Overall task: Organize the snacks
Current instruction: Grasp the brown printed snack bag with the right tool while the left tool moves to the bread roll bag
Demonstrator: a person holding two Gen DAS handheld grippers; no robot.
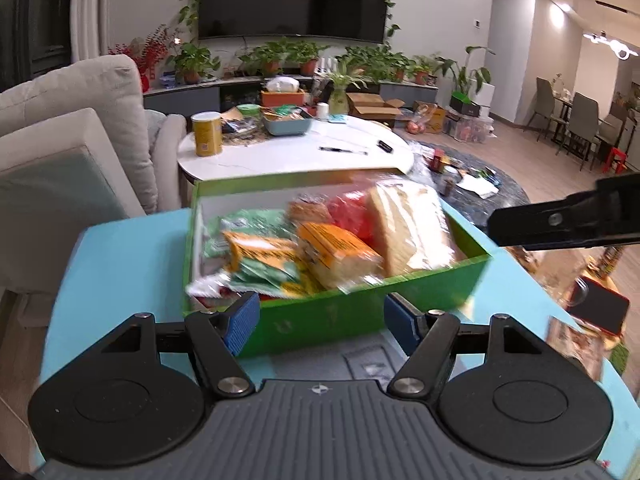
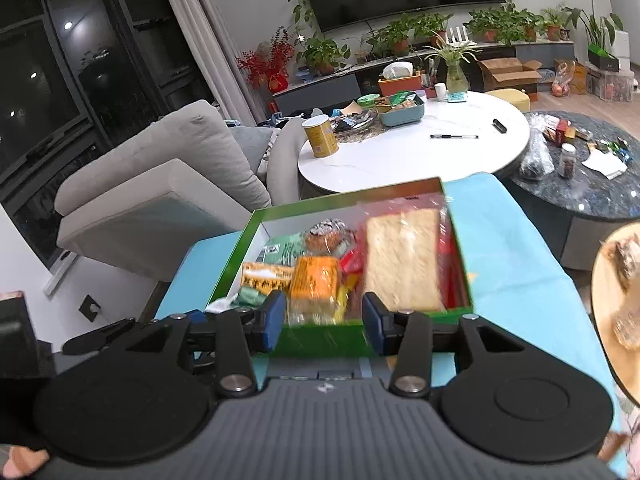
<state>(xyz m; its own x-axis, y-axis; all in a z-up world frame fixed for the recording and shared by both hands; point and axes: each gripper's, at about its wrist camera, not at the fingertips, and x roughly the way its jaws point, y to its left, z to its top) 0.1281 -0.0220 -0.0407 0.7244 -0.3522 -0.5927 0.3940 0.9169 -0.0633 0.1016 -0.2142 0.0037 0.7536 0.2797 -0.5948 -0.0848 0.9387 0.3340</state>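
Both claws were held released and empty: the left claw (image 1: 318, 324) and the right claw (image 2: 325, 322), just near of the green box (image 1: 352, 312). Packed snacks (image 1: 340, 252) were seen inside it, on the blue worktop (image 1: 128, 252).

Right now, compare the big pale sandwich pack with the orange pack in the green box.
The sandwich pack is much larger and pale cream in clear wrap; the orange pack is smaller with an orange printed label. The sandwich pack lies along the right side of the green box; the orange pack sits mid-box near the front wall. Both are wrapped and rest inside the box, untouched by either open gripper.
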